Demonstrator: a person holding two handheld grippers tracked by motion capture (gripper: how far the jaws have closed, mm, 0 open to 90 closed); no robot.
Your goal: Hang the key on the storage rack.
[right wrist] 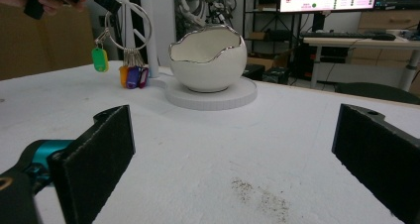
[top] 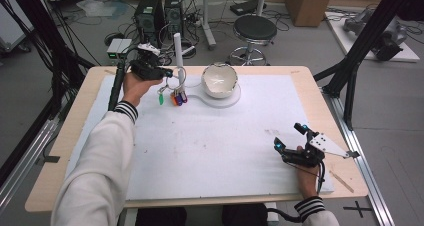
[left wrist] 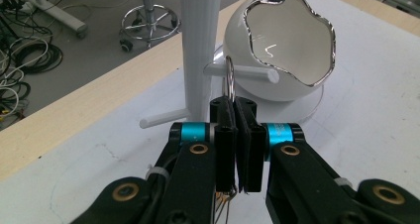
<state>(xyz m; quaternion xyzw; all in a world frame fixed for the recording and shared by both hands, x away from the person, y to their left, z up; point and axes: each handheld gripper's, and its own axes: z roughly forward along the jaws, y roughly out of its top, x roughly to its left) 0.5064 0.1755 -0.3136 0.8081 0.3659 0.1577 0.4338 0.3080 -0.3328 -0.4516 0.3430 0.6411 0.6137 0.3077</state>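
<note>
A metal key ring (left wrist: 229, 78) with several coloured tags (top: 177, 97) is pinched between the pads of my left gripper (left wrist: 236, 107), which is shut on it. The ring's upper arc crosses a short peg (left wrist: 247, 74) of the white peg stand (top: 178, 51) at the table's far side; whether it rests on the peg I cannot tell. In the right gripper view the ring (right wrist: 126, 28) hangs beside the post, with a green tag (right wrist: 99, 59) lowest on the left. My right gripper (top: 289, 135) stands open near the front right, nothing between its jaws (right wrist: 237, 159).
A white egg-shaped bowl (top: 219, 79) with a silver jagged rim sits on the stand's round base (top: 227, 101), right of the post. A white mat (top: 210, 146) covers the wooden table. A stool (top: 254, 30) and computer towers stand beyond the far edge.
</note>
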